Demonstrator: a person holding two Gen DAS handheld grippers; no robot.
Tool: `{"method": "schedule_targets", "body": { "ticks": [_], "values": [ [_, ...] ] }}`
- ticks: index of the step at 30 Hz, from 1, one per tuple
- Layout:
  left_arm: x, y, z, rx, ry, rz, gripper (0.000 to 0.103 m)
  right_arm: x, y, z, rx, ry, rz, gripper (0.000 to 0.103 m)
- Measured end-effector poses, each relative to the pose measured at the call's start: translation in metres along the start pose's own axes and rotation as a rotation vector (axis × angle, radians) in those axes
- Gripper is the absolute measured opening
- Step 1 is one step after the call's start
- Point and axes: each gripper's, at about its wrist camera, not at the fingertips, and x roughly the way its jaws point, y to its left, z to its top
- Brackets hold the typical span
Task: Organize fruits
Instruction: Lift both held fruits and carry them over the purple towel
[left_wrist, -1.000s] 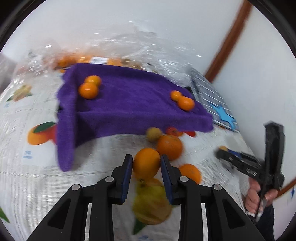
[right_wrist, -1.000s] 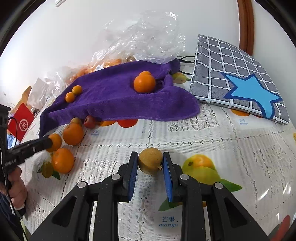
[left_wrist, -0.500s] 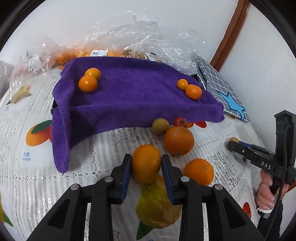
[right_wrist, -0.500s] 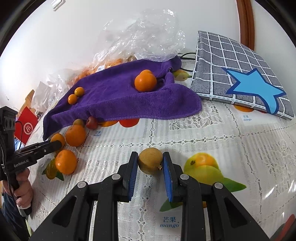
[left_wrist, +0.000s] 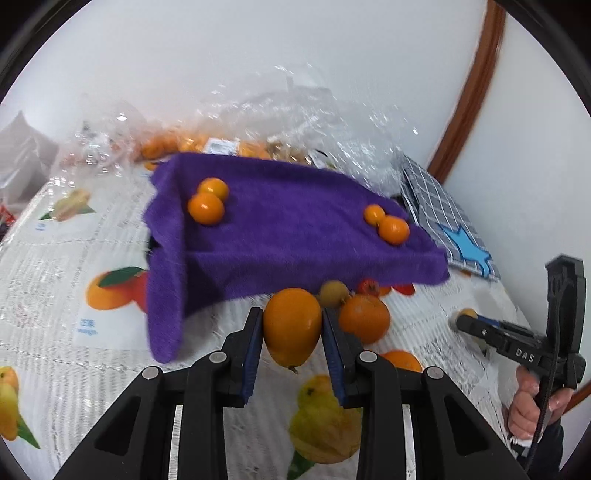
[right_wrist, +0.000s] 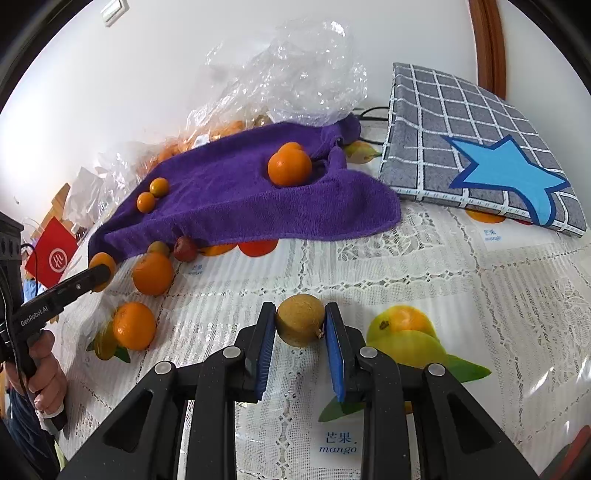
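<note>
My left gripper (left_wrist: 291, 328) is shut on an orange (left_wrist: 293, 325) and holds it above the tablecloth, near the front edge of the purple towel (left_wrist: 288, 236). Two small oranges (left_wrist: 207, 207) lie at the towel's left and two more (left_wrist: 392, 229) at its right. My right gripper (right_wrist: 300, 326) is shut on a small brown fruit (right_wrist: 300, 324) over the tablecloth. Loose oranges (right_wrist: 152, 273) (right_wrist: 133, 325) lie left of it, and a large orange (right_wrist: 289, 168) sits on the towel.
A clear plastic bag of oranges (left_wrist: 295, 125) lies behind the towel. A grey checked cushion with a blue star (right_wrist: 480, 162) lies at the right. A small brown fruit (left_wrist: 332, 292) and a red one (left_wrist: 367, 286) sit by the towel's edge. A red packet (right_wrist: 51, 254) is at the left.
My left gripper has lifted the orange off the tablecloth and carried it toward the towel. My right gripper still holds the brown fruit and has barely moved.
</note>
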Motion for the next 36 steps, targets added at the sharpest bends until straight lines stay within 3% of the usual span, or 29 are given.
{"method": "schedule_targets", "body": {
  "ticks": [6,13,20,26,32,36],
  "values": [
    [-0.006,0.014,0.017,-0.030,-0.027,0.040,0.030,-0.006,0.006,0.013,-0.005,-0.026,-0.005,0.027],
    [-0.008,0.025,0.067,-0.027,-0.095,0.087,0.030,-0.011,0.019,0.076,-0.012,-0.127,0.017,0.027],
    [0.013,0.043,0.093,-0.072,-0.156,0.112,0.030,0.013,0.033,0.120,-0.023,-0.155,0.008,0.027],
    [0.035,0.060,0.085,-0.105,-0.114,0.113,0.030,0.046,0.051,0.120,-0.059,-0.125,0.022,0.027],
    [0.041,0.057,0.081,-0.110,-0.083,0.064,0.030,0.070,0.066,0.112,-0.108,-0.102,0.010,0.027],
    [0.051,0.054,0.077,-0.093,-0.044,0.069,0.030,0.082,0.075,0.104,-0.164,-0.076,-0.002,0.027]
  ]
}}
